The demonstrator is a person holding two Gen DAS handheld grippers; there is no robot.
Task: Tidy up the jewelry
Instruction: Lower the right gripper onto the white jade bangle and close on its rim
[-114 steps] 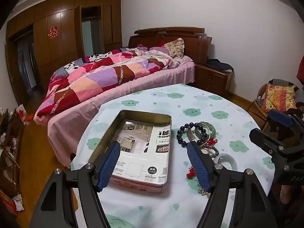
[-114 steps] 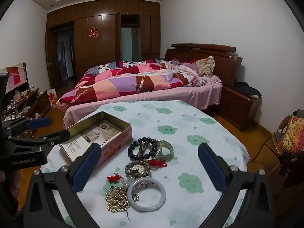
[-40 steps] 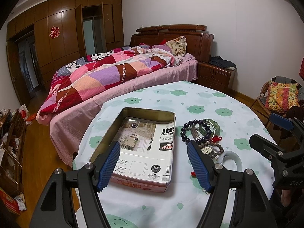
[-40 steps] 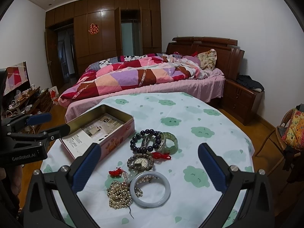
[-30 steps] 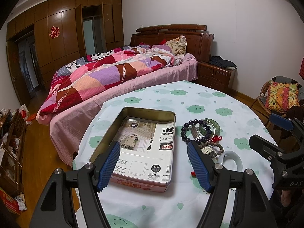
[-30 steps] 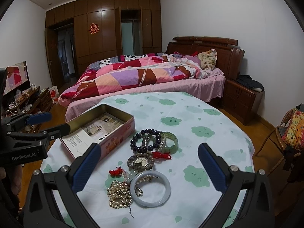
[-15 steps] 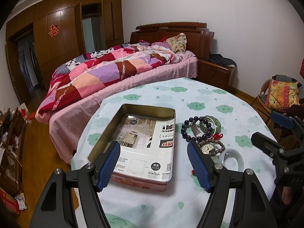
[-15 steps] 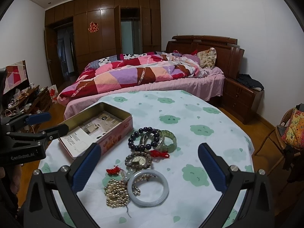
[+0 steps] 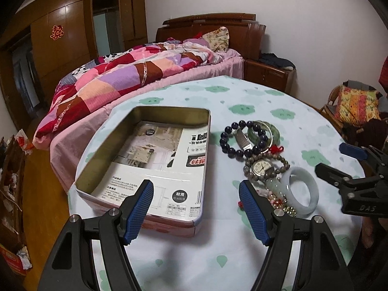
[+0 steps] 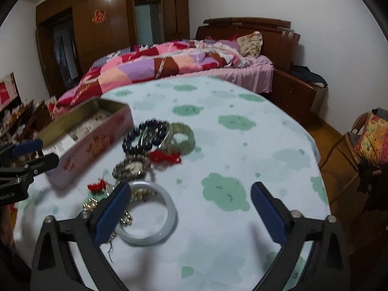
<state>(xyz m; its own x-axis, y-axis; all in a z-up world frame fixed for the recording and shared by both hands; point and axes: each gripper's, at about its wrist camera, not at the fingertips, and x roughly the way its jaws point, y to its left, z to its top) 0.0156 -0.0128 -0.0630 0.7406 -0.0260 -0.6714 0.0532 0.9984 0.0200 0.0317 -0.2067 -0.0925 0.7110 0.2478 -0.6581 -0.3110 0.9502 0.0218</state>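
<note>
- home bedroom
- bed (image 9: 155, 72) with patchwork quilt (image 10: 155, 65), far side
- wooden wardrobe (image 10: 106, 24) far left
- round table (image 10: 242, 131) near

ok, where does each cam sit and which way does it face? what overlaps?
Left wrist: on the left gripper, low over the table's near edge, facing the open tin and the bed; own blue fingers show, right gripper at far right.
Right wrist: on the right gripper, facing the white bangle and jewelry pile; own fingers show, left gripper at far left.
Shared: tin, bangle, dark bead bracelet, watch, bed.
</note>
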